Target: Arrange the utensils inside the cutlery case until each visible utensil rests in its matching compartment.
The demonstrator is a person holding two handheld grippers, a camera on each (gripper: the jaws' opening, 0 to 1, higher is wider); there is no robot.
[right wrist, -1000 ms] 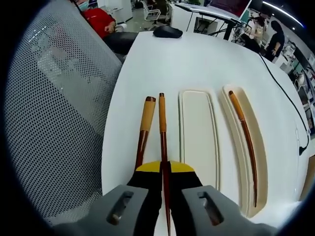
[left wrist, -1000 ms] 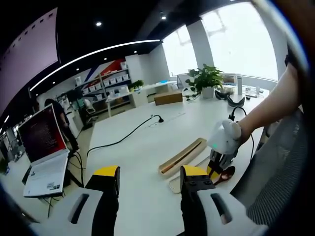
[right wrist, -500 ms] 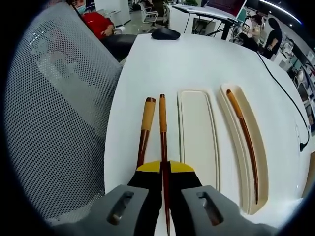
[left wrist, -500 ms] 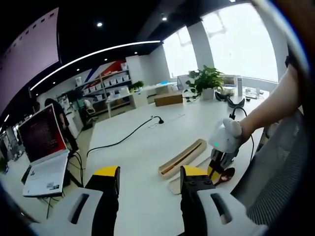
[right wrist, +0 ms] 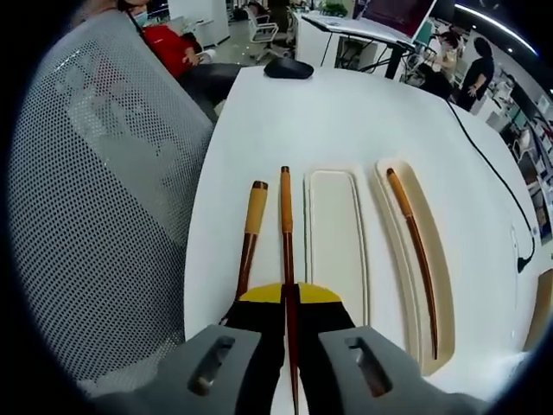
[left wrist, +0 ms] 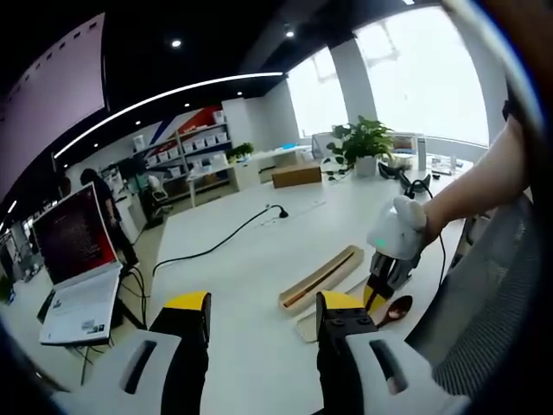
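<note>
Chopstick [right wrist: 285,226] clamped in right gripper [right wrist: 289,298]

Bright daylight pours from the windows [left wrist: 406,78] far ahead of the left tongs [left wrist: 263,341], blowing them out white. The white desk [right wrist: 346,121] beyond the right tongs [right wrist: 288,320] is evenly lit, sharp, shadows faint. Fisheye bending curves the edges.
</note>
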